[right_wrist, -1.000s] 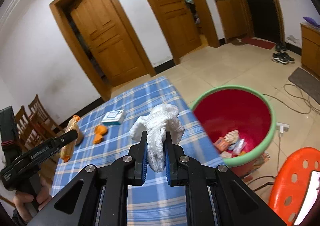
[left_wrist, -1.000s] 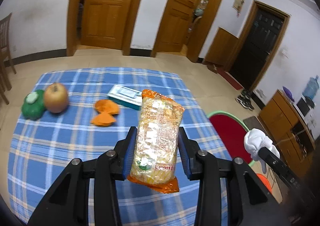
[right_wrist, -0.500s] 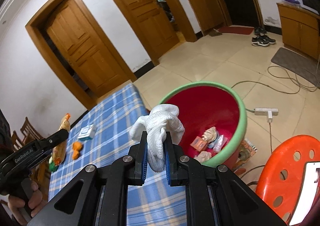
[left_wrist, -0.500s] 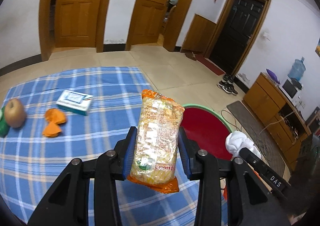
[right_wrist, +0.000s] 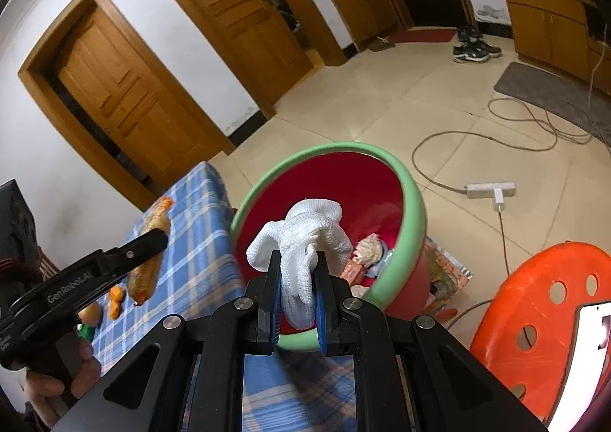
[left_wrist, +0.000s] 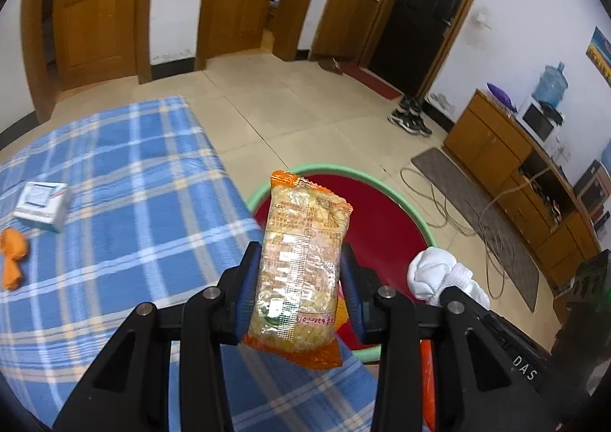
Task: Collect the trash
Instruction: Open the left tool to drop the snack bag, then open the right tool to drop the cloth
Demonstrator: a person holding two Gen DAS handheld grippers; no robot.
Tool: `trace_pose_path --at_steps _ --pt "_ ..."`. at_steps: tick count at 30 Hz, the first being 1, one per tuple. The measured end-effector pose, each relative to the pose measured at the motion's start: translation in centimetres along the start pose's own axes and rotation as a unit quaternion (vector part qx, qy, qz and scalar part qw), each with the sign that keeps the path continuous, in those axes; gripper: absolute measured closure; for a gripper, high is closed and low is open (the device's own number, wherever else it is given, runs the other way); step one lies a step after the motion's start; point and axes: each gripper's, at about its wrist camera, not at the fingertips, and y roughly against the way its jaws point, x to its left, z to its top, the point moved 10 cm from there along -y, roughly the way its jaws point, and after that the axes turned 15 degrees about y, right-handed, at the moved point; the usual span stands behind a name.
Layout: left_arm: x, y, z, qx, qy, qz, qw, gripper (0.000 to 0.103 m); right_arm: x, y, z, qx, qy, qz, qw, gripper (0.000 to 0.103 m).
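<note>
My left gripper (left_wrist: 299,254) is shut on a clear snack packet with orange ends (left_wrist: 301,260), held upright over the table's right edge in front of the bin. The bin (left_wrist: 332,165) is red with a green rim and stands on the floor beside the table. My right gripper (right_wrist: 297,259) is shut on a bunched white knit glove (right_wrist: 309,229), just above the bin's near rim (right_wrist: 414,195). Wrappers (right_wrist: 366,252) lie in the bin's bottom. In the right wrist view the left gripper (right_wrist: 145,241) and its packet (right_wrist: 151,260) hang at the left.
A blue plaid cloth covers the table (left_wrist: 114,183), with a small white box (left_wrist: 40,204) and orange peel (left_wrist: 13,256) at its left. An orange stool (right_wrist: 534,298) stands right of the bin. Cables and a power strip (right_wrist: 490,189) lie on the tiled floor.
Both grippers have swung right from over the table toward the bin, each keeping its load. The bin now fills the middle of both views.
</note>
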Motion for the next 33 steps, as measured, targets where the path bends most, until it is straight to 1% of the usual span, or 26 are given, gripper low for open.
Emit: trace_pose_path --at_steps 8,11,12,15,18,29,32,33 --pt "-1.7 -3.7 -0.8 0.03 -0.015 0.001 0.9994 0.063 -1.5 0.0 -0.2 0.001 -0.016 -0.01 1.0 0.089" --pt "-2.1 -4.2 -0.7 0.033 -0.019 -0.002 0.9993 0.063 -1.7 0.0 -0.3 0.002 -0.019 -0.011 1.0 0.089" --pt "-2.2 -4.3 -0.7 0.031 -0.019 -0.001 0.9993 0.062 -1.8 0.0 -0.3 0.003 -0.02 -0.012 1.0 0.089" --pt "-2.1 -4.1 -0.4 0.023 -0.014 0.0 0.9996 0.053 -1.9 -0.1 -0.2 0.005 -0.022 -0.013 1.0 0.089" --pt "-1.9 -4.1 -0.2 0.02 -0.016 0.007 0.9997 0.05 -1.8 -0.3 -0.2 0.006 -0.021 -0.011 1.0 0.089" --pt "1.0 -2.5 0.5 0.003 0.009 0.033 0.9994 0.049 -0.3 -2.1 0.0 0.016 -0.004 0.005 1.0 0.086" --pt "2.1 -1.8 0.8 -0.003 0.016 0.04 0.9991 0.049 0.2 -2.8 -0.1 0.025 0.003 0.009 1.0 0.083" --pt "2.5 -1.5 0.9 -0.005 0.019 0.041 0.999 0.049 0.3 -2.9 -0.1 0.026 0.005 0.01 1.0 0.08"
